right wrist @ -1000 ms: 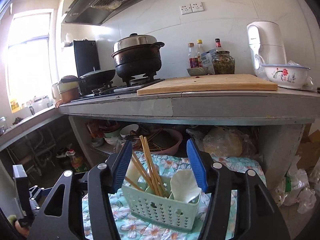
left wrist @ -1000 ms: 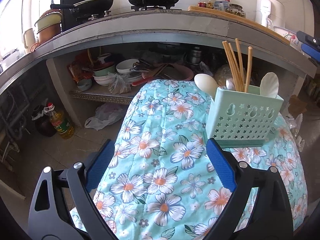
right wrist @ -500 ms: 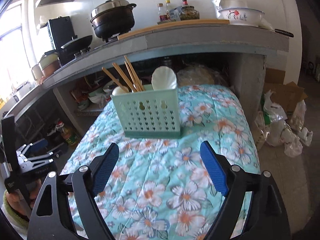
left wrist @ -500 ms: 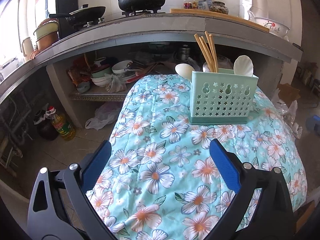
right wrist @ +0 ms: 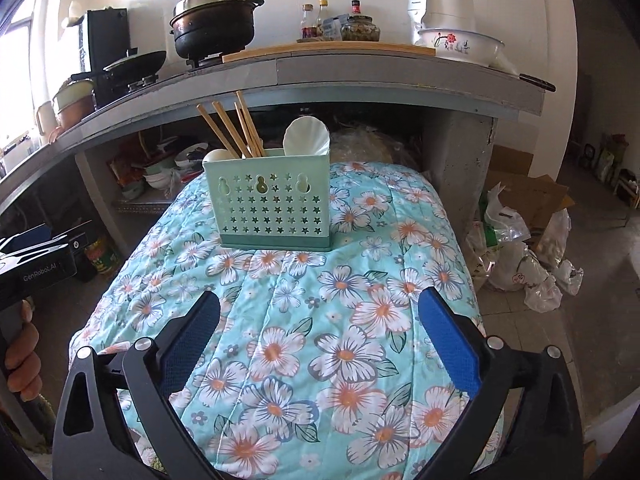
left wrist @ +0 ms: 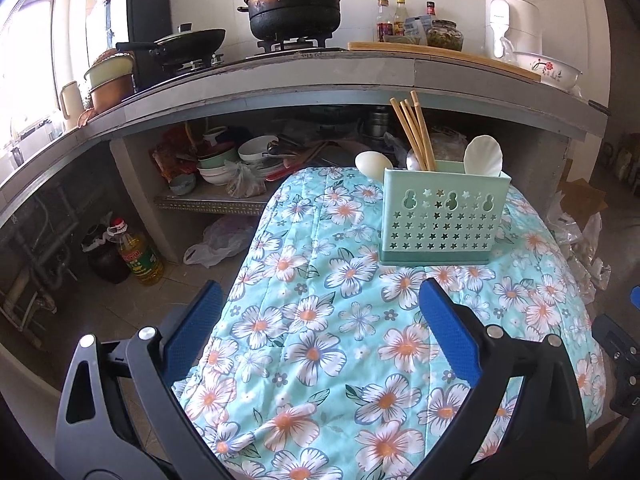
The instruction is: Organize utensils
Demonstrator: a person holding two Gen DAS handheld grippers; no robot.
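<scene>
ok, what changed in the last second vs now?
The right gripper pulled back from the green utensil holder, which it had framed closely, and tilted down; its jaws are opening, nothing between them. The left gripper backed off slightly, open and empty. The holder, with chopsticks and white spoons inside, stayed upright on the floral cloth.

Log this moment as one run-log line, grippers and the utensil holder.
left gripper: open, empty | right gripper: opening, empty | utensil holder: upright on floral cloth, chopsticks and spoons inside
</scene>
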